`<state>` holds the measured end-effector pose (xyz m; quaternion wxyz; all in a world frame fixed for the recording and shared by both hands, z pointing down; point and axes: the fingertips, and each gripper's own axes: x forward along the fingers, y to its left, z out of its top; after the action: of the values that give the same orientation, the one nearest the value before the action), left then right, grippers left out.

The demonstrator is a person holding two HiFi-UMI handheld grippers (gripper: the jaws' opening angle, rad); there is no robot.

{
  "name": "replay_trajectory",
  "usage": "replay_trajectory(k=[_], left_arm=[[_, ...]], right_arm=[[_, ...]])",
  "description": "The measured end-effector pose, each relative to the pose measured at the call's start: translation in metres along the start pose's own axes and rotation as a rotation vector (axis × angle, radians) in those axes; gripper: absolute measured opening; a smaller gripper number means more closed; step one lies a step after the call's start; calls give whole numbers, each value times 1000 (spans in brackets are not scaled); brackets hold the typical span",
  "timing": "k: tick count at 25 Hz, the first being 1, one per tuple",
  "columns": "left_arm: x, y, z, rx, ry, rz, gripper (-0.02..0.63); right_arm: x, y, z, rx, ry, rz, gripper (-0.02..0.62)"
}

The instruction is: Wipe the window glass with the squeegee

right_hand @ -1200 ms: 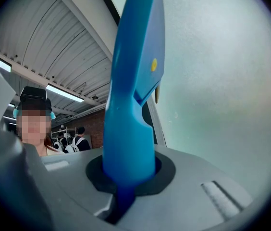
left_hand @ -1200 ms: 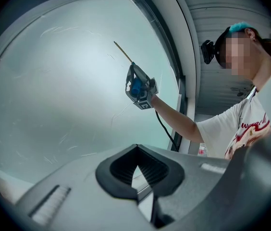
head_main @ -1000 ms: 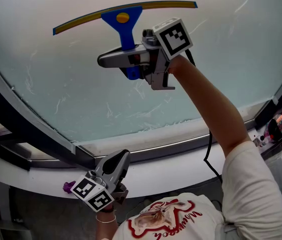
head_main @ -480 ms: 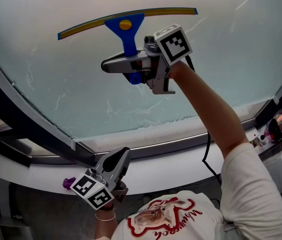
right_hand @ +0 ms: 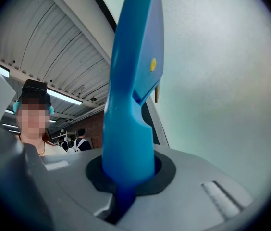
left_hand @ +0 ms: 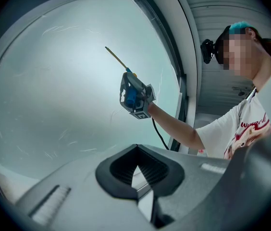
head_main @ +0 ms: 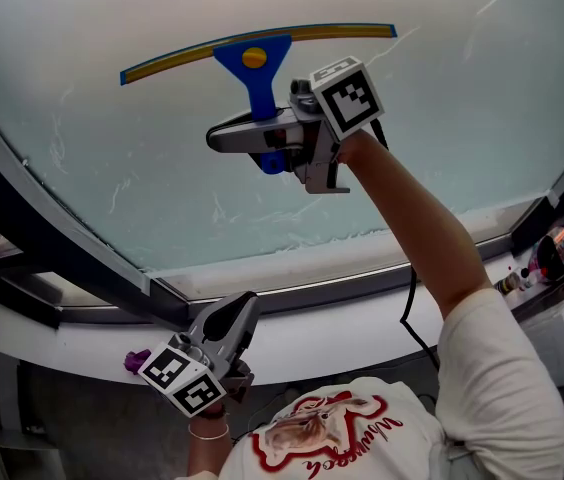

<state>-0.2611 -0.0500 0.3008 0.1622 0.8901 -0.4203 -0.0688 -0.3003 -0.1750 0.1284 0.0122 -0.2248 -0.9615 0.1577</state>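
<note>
Two grippers, one working. Right gripper [head_main: 262,136] is clamped tight on the blue handle of the squeegee [head_main: 253,60]. Left gripper [head_main: 224,328] is idle, low and near the person, jaws together on nothing.

The squeegee is up on the window glass [head_main: 462,108]. Its yellow-edged blade [head_main: 262,46] lies across the far part of the pane, left end a bit nearer. Looks like mid-stroke; can't tell if the blade touches along its full length.

To do it well:
- press the whole blade evenly
- keep the handle angle steady
- pull one straight pass, then overlap the next

White streaks [head_main: 292,233] on the near glass, just above the dark frame [head_main: 292,290], look unwiped. The glass is smooth and pale, so slipping is likely if pressure drops.

Room: ribbed ceiling [right_hand: 58,66] with strip lights, people far behind.
</note>
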Motion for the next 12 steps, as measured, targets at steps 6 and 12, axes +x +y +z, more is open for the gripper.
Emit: replay_trajectory(k=[6, 12], left_arm=[[2, 0, 0, 0, 17, -11, 1], [1, 2, 0, -3, 28, -16, 1]], right_arm=[[2, 0, -7, 11, -2, 7, 37], [1, -6, -19, 28, 1, -7, 38]])
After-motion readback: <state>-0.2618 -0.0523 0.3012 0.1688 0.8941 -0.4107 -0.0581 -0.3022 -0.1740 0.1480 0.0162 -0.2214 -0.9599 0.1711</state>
